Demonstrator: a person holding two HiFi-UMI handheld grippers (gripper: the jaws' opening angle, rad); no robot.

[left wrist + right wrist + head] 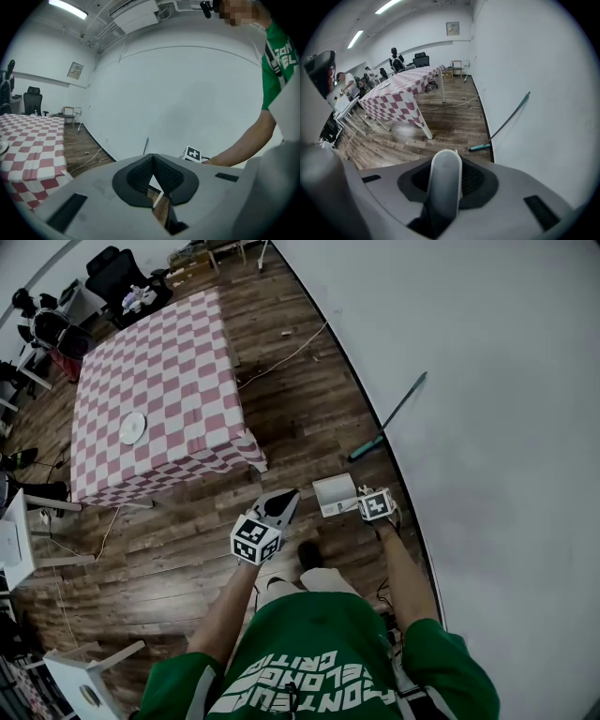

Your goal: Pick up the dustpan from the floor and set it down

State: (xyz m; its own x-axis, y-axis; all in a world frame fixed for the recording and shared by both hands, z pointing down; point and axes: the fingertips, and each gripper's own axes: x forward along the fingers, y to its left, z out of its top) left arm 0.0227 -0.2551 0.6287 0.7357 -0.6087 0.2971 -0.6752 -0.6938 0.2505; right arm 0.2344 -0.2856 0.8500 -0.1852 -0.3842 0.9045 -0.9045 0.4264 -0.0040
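In the head view the white dustpan (333, 494) hangs just above the wooden floor, close to the white wall. My right gripper (367, 510) is shut on its handle and points steeply down. In the right gripper view the rounded pale handle (445, 180) fills the gap between the dark pads (476, 180). My left gripper (282, 503) hovers to the left of the dustpan, apart from it. In the left gripper view its jaw tips (152, 159) meet with nothing between them. The right gripper's marker cube (193, 153) shows beyond them.
A broom (392, 414) with a teal head leans against the wall ahead. A table with a pink-and-white checked cloth (159, 390) and a white plate (132, 427) stands to the left. A cable (281, 360) lies on the floor. The person's shoe (309, 554) is below the dustpan.
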